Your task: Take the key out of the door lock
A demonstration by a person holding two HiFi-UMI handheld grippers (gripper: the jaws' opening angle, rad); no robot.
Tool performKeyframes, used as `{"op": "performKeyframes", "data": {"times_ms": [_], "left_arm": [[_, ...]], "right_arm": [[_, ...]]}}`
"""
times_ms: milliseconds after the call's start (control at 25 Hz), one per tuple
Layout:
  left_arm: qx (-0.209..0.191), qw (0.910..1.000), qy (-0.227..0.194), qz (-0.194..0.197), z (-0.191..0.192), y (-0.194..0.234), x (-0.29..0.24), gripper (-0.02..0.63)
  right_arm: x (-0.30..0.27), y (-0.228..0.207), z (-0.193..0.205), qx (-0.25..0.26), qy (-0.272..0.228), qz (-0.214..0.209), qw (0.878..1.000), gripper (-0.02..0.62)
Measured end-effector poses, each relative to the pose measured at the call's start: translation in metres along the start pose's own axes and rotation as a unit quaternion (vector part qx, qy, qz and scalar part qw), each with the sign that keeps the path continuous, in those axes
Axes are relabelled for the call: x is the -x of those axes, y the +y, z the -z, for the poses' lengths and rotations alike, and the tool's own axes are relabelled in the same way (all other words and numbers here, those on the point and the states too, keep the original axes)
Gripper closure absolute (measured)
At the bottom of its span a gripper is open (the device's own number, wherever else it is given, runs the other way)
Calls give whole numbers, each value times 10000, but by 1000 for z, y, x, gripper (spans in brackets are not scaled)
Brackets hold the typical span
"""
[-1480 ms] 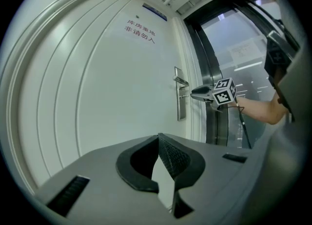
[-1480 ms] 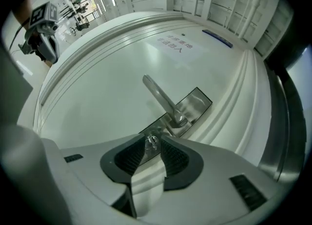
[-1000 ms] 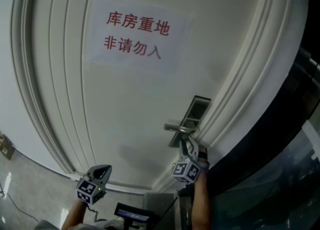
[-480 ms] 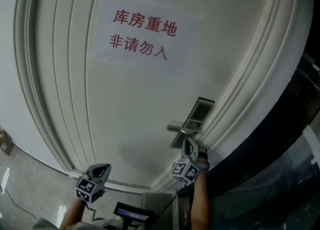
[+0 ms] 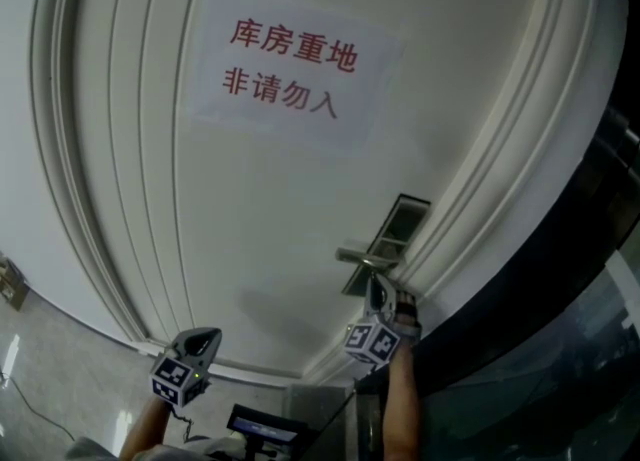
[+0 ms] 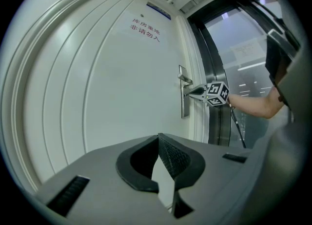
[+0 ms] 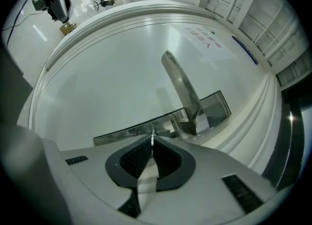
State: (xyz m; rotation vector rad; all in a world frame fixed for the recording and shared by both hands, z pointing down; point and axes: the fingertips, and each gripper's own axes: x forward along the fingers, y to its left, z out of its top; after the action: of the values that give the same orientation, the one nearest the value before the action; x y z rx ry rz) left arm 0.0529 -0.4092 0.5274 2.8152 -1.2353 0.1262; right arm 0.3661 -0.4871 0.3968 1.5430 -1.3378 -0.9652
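The right claw [image 7: 152, 138] is pinched shut on the key [image 7: 152, 133] in the steel lock plate [image 7: 128, 130] — just below the lever handle [image 7: 180, 87]. The left claw [image 6: 158, 136] is closed, holding nothing — low, well apart from the lock; both face the white door [image 5: 290, 209].

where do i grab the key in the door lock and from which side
Pinch the key by its flat head, the part standing out of the lock plate below the handle, coming straight at the door with fingers on both flat faces, as the right gripper does.

Smooth painted door [image 5: 250, 209], shiny metal handle [image 7: 180, 85]
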Motion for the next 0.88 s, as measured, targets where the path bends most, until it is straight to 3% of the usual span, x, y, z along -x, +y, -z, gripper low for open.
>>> {"op": "performKeyframes", "data": {"times_ms": [880], "left_arm": [[25, 10000, -37, -37, 1, 3, 6, 600]], "right_arm": [[0, 1, 0, 937, 178, -88, 9954, 575]]}}
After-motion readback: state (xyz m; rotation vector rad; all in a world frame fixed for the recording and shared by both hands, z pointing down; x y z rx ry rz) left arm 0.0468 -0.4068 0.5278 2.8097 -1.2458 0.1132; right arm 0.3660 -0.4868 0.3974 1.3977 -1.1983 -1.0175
